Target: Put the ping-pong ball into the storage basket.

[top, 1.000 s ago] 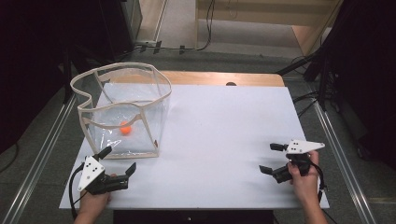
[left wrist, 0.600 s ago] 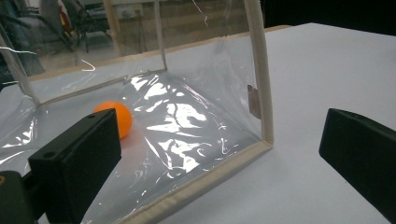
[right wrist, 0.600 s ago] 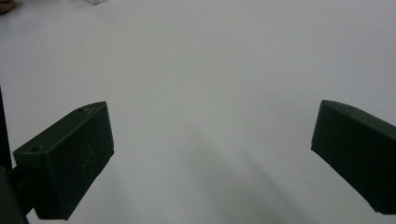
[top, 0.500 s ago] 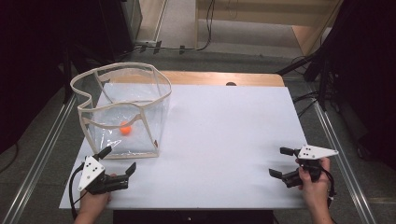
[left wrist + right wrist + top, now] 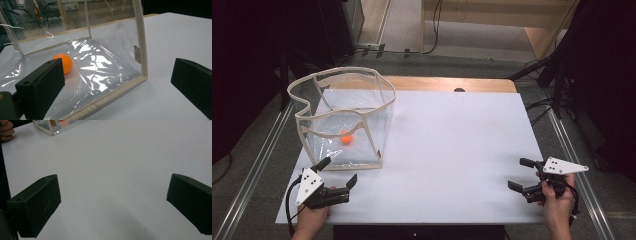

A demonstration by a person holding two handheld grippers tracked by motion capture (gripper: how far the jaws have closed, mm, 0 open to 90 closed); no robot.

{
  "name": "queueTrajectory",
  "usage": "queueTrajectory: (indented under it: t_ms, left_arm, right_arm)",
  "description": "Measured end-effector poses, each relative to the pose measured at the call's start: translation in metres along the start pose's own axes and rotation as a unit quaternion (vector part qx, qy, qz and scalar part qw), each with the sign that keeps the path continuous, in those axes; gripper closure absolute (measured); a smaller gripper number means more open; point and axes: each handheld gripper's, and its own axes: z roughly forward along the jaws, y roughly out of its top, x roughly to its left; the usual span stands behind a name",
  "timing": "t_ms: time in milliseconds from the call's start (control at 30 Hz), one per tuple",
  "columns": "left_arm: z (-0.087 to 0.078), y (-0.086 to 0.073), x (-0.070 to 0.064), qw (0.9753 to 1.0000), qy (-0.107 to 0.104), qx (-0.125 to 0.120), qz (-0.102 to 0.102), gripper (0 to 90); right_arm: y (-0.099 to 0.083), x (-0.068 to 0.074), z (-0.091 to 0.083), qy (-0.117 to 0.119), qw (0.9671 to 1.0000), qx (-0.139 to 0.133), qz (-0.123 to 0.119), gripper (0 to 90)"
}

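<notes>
Seen from above, a person's two hands rest at the near edge of a white table (image 5: 452,145), the left gripper (image 5: 337,172) and right gripper (image 5: 518,173) both with jaws spread and empty. The left gripper view alone shows crinkled film and a small dark tag on the clear plastic bag (image 5: 100,62). Inside lies an orange ball (image 5: 65,62), just beyond the left gripper, well apart from the right.
</notes>
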Motion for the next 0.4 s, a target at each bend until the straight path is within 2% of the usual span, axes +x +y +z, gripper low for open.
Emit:
queueTrajectory:
  t_ms: [167, 267, 400]
  left_arm:
    - [-0.0023, -0.0007, 0.0001, 1.0, 0.005, -0.001, -0.003, 0.0]
    - [-0.0022, -0.0008, -0.0006, 1.0, 0.005, -0.001, -0.002, 0.0]
    - [-0.0014, -0.0004, 0.0007, 1.0, 0.002, -0.001, -0.005, 0.0]
  right_arm:
    - [-0.0048, 0.0036, 0.0057, -0.005, 0.9999, 0.01, -0.006, 0.0]
    - [-0.0066, 0.0034, 0.0034, -0.002, 1.0, -0.007, 0.0, 0.0]
    - [-0.0083, 0.0014, 0.0024, -0.009, 0.9999, -0.008, 0.005, 0.0]
